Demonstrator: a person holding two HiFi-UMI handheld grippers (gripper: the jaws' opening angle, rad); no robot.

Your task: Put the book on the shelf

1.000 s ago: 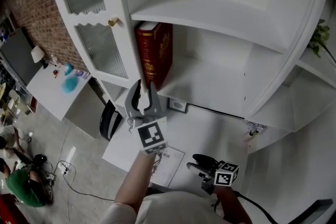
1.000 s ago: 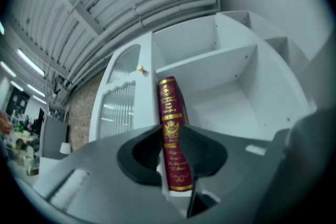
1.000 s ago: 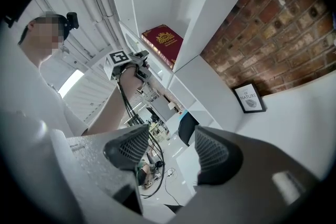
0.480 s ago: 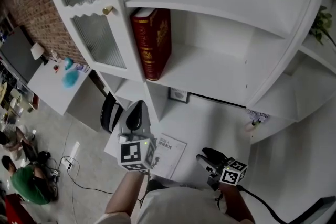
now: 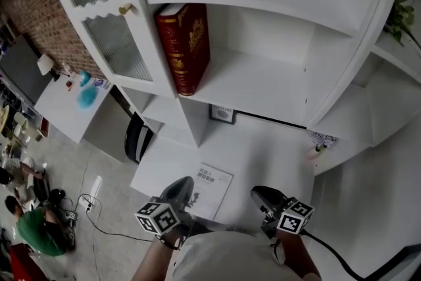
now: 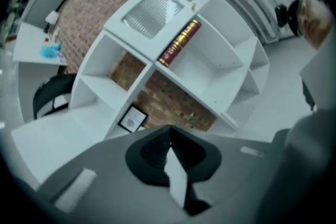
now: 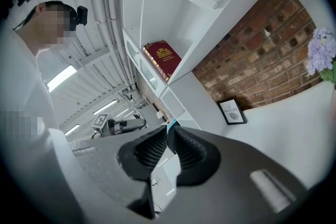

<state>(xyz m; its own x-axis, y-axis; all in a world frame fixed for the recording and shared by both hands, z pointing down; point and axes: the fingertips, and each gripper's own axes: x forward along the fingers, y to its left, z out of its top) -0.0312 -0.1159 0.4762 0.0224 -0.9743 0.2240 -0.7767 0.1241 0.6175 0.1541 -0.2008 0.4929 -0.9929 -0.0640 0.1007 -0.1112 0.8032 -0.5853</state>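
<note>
The red book (image 5: 184, 46) with gold print stands upright at the left end of the white shelf (image 5: 263, 85), against the divider. It also shows in the left gripper view as the book (image 6: 180, 42) and in the right gripper view as the book (image 7: 163, 57). My left gripper (image 5: 179, 189) is low, near the desk's front edge and far below the book, shut and empty (image 6: 169, 131). My right gripper (image 5: 260, 194) sits beside it over the desk; its jaws have just been closing and meet at the tips (image 7: 169, 128) with nothing between them.
A printed sheet (image 5: 209, 184) lies on the white desk (image 5: 263, 154). A small framed picture (image 5: 223, 114) leans under the shelf. A ribbed-glass cabinet door (image 5: 112, 43) is left of the book. A plant (image 5: 398, 20) is at the far right; a black chair (image 5: 135, 141) stands left.
My left gripper dropped from in front of the book's shelf to the desk's near edge and its jaws closed. The right gripper's jaws closed while it stayed near the desk front.
</note>
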